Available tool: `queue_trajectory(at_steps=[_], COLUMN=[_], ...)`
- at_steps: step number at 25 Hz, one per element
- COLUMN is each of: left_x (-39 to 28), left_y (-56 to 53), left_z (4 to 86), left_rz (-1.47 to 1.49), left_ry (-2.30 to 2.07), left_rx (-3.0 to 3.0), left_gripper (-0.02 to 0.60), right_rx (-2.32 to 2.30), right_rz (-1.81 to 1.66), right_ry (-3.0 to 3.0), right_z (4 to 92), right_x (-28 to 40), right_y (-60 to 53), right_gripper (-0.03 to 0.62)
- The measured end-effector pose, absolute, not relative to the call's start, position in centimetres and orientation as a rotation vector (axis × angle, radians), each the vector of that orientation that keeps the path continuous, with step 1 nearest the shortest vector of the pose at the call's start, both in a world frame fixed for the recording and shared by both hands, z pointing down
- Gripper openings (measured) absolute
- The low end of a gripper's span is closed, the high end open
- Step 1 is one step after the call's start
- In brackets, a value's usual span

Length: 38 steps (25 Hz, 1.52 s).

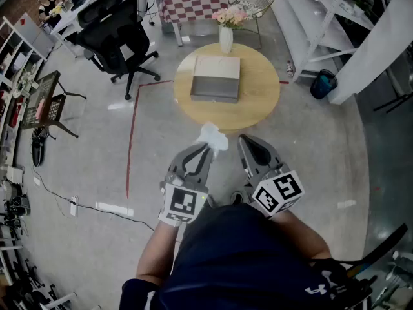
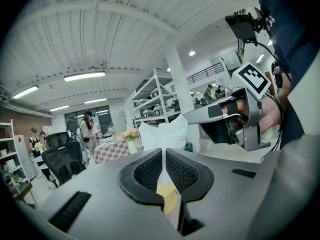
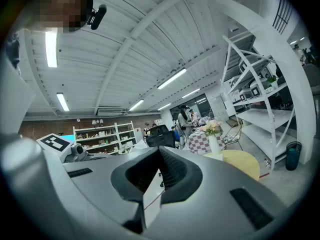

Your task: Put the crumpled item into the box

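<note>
- Up front, the person held both grippers out before the body, side by side, pointing ahead toward the round table [image 1: 261, 108].
- The left gripper [image 1: 208, 146] had its jaws pressed together on the white crumpled item [image 1: 213, 136]. The item's lower part was pinched between the ribbed pads and its bulk stood up beyond the tips.
- The right gripper [image 1: 244, 139] was just beside it, its jaws closed tip to tip with nothing between them.
- The crumpled item hung over the floor, just short of the table's near edge and well apart from the box [image 1: 216, 77].
- The box sat near the middle of the table; whether anything lay in it could not be made out.
- A white vase [image 1: 226, 39] at the table's far edge held pale flowers [image 1: 231, 17].
</note>
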<state>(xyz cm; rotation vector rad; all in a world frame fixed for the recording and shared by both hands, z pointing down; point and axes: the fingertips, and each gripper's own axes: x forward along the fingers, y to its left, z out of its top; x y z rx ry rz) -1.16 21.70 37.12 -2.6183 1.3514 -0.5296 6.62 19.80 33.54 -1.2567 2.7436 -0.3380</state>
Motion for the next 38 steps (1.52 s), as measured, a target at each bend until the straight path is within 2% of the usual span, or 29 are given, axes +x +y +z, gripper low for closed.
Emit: queue_trajectory(at_steps=[27,38], left_x=[1.8,0.6], left_y=[21.0,18.1], left_z=[39.2,39.6], left_rz=[-0.624,-0.618], left_ry=[1.498,1.503], left_rx=[-2.594,-2.609], left_gripper=[0.034,0.035], right_rx=[-1.141,-1.163], right_rz=[-0.474,-0.492], right_ry=[2.752,2.765], right_z=[35.8,36.3], right_x=[10.7,9.7], right_y=[18.0,15.5], right_gripper=[0.005,0.005])
